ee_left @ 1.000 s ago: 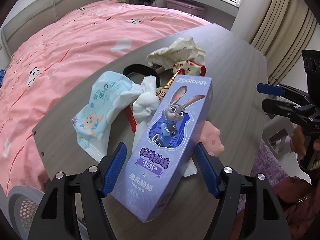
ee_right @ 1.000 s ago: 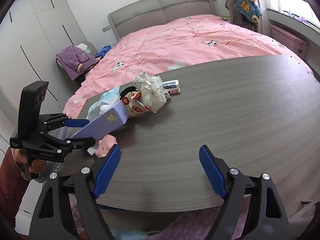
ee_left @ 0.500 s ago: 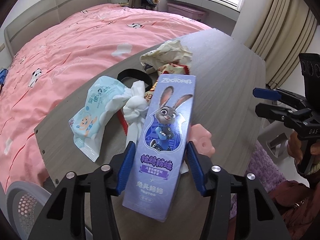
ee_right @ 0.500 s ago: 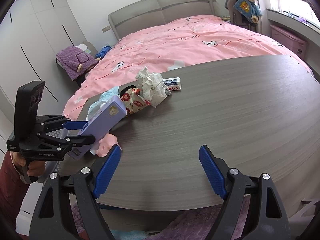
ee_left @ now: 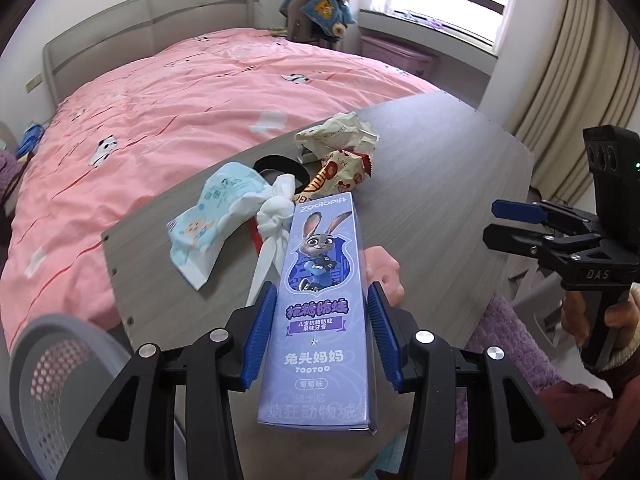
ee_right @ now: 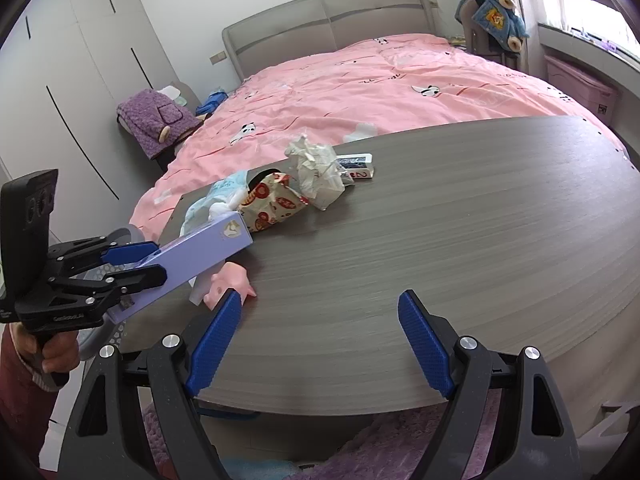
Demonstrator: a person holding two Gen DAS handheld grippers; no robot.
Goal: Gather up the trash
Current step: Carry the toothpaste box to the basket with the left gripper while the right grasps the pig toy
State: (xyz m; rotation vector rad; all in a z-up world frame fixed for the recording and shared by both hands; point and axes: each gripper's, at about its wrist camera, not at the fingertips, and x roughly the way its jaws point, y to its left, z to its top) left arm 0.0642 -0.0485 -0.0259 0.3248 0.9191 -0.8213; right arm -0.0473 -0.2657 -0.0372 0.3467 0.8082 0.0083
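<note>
We hold the purple toothpaste box (ee_left: 322,304) in our left claw (ee_left: 322,330), whose blue pads press on its two long sides near the middle; the box is lifted clear of the desk (ee_left: 436,184), tilted, with its far end over the desk edge. Its face reads "ZOOTOPIA" at the top, a cartoon rabbit officer below, then Chinese lettering and "TOOTOO" near our end.

Just beyond the claw, partly under the box, lie a white knotted tissue (ee_left: 276,210) and a pink flower-shaped piece (ee_left: 386,272). Ahead and to the left of the claw sits a light-blue wet-wipe packet (ee_left: 212,216); farther ahead are a red-and-cream snack wrapper (ee_left: 340,172), a black band (ee_left: 280,166) and a crumpled paper wrapper (ee_left: 340,134). From the right wrist view a small flat carton (ee_right: 358,164) also shows beside that crumpled paper, with writing too small to read.

Our right claw (ee_right: 320,338) is spread wide and holds nothing, hovering at the near desk edge, well apart from the pile.

We judge the task as barely begun: one piece is in hand, and the rest of the litter lies on the desk. Below and left of the left claw a mesh waste bin (ee_left: 44,364) shows, the likely place for the box.
</note>
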